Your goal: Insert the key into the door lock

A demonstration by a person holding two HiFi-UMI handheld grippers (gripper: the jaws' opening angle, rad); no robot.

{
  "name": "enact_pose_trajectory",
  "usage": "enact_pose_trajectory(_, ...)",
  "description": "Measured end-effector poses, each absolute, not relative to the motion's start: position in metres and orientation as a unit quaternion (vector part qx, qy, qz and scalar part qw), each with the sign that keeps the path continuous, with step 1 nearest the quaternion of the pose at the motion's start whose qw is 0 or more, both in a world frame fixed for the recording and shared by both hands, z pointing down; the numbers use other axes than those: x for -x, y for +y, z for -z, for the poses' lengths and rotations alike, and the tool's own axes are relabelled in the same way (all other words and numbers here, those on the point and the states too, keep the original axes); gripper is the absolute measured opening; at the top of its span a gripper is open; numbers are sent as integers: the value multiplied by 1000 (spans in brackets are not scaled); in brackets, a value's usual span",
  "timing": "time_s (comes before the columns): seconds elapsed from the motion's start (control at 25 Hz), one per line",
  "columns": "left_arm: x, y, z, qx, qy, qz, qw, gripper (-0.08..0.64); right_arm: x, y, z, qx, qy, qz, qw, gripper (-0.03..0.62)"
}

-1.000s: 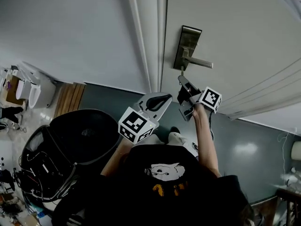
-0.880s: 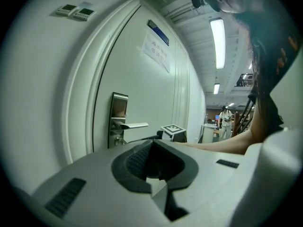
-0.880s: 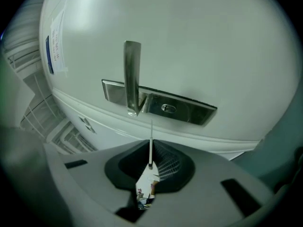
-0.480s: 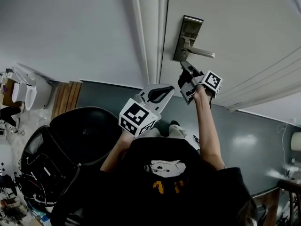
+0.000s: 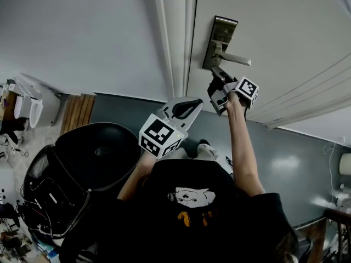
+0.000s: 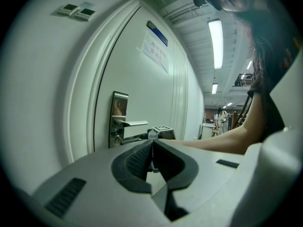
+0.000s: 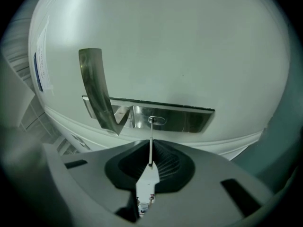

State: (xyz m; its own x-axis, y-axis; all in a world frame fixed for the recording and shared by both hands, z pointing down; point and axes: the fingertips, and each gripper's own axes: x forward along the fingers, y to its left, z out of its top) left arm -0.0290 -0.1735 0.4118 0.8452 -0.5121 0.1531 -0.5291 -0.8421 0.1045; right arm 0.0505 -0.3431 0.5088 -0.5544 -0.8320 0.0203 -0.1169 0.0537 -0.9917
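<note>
A brushed metal lock plate (image 5: 220, 41) with a lever handle (image 5: 237, 61) sits on the pale door (image 5: 285, 32). My right gripper (image 5: 216, 76) is raised just under the plate, shut on a thin key (image 7: 151, 145). In the right gripper view the key runs straight from the jaws to the keyhole (image 7: 155, 121), its tip at or just inside the slot in the lock plate (image 7: 180, 119). The handle (image 7: 96, 90) hangs left of it. My left gripper (image 5: 189, 104) is held lower and left of the lock, shut with nothing in it (image 6: 152, 151).
The white door frame (image 5: 174, 43) runs left of the lock, with plain wall (image 5: 82, 37) beyond. A black office chair (image 5: 93, 158) stands at lower left near cluttered items (image 5: 27, 108). The person's arm (image 5: 241, 147) reaches up to the door.
My right gripper has risen with the key from below the lock plate up to the keyhole. The left gripper has shifted only slightly.
</note>
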Motion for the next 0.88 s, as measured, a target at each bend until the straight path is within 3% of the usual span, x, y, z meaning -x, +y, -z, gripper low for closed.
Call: enact_pose_trajectory(0.88,25,-188,-424,-955,-280,-63,75,9,-49,-367,-524,294,649,616,337,20)
